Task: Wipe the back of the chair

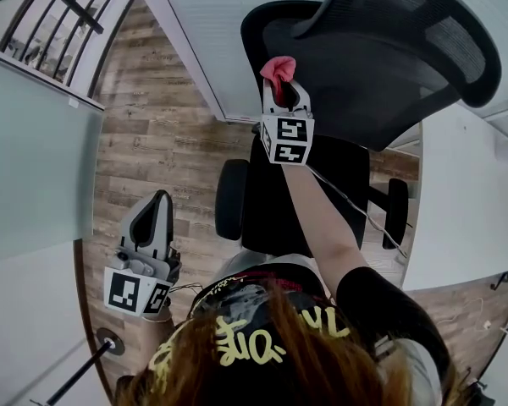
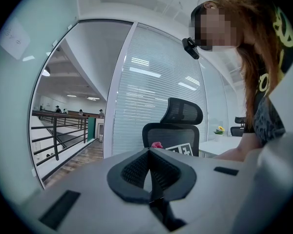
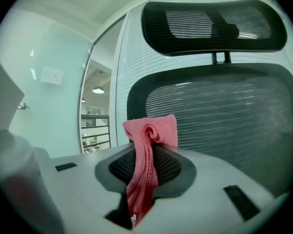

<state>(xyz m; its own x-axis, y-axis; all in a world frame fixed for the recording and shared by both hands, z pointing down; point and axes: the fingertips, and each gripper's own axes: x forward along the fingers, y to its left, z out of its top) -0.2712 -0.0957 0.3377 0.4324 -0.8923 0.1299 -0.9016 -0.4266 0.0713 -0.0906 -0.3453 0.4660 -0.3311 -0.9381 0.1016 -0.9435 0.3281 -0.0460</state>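
Up by the chair's mesh back [image 3: 224, 116], we are pinching a pink cloth [image 3: 149, 145] between the jaws of the right gripper [image 1: 285, 90], its tip close to the mesh. Low at our left, well apart from the chair, we are holding the left gripper [image 2: 149, 169] pressed together, empty.

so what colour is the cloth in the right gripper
Pink. The cloth shows best in the right gripper view, pinched between the right gripper's jaws.

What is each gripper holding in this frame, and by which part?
The right gripper holds the pink cloth, pinched along its bunched middle, with one folded end sticking out past the jaw tips. The left gripper is shut and holds nothing.
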